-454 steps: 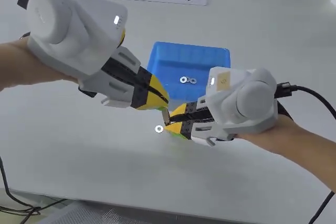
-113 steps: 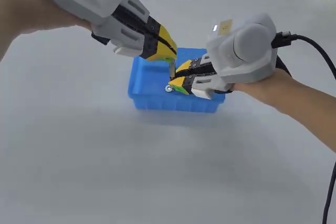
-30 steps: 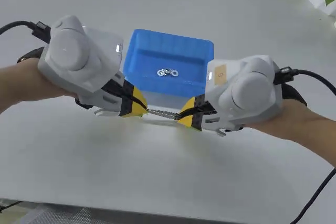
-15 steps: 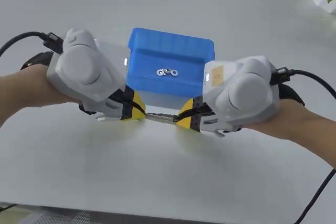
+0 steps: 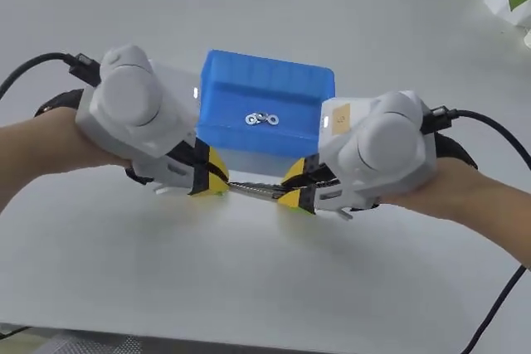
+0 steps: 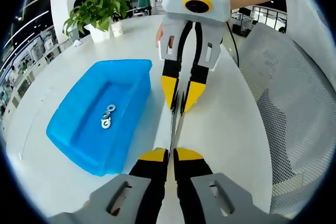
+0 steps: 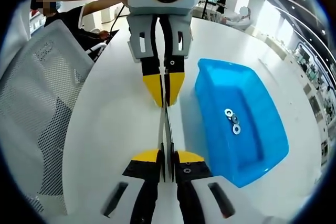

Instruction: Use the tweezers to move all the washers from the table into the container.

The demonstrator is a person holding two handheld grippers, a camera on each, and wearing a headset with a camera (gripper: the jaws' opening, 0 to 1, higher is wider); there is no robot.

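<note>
While the left gripper (image 5: pixel 217 181) and the right gripper (image 5: pixel 290 192) point tip to tip low over the white table (image 5: pixel 249 288), the slim metal tweezers (image 5: pixel 253 190) bridge the short gap between them. The left gripper's yellow-tipped fingers (image 6: pixel 155 155) are pressed together on one end of the tool. The right gripper's fingers (image 7: pixel 188 157) are clamped on the other end, with a slightly wider gap showing between them in the left gripper view.

The tweezers' long axis runs straight from one gripper to the other, parallel to the near wall of the blue rectangular plastic container (image 5: pixel 249 159) and just in front of it. I cannot tell whether the tool touches the table.

Three small silver ring-shaped washers (image 5: pixel 261 118) lie clustered on the container's floor, beyond the tweezers, away from the person. They are to the left of the left gripper's line and to the right of the right gripper's. Neither gripper is clearly nearer to them.

With the washers already inside, the transfer looks finished or nearly so. The next move likely depends on which gripper keeps the tweezers. If one end is let go too soon, the thin tool could pivot or slip.
</note>
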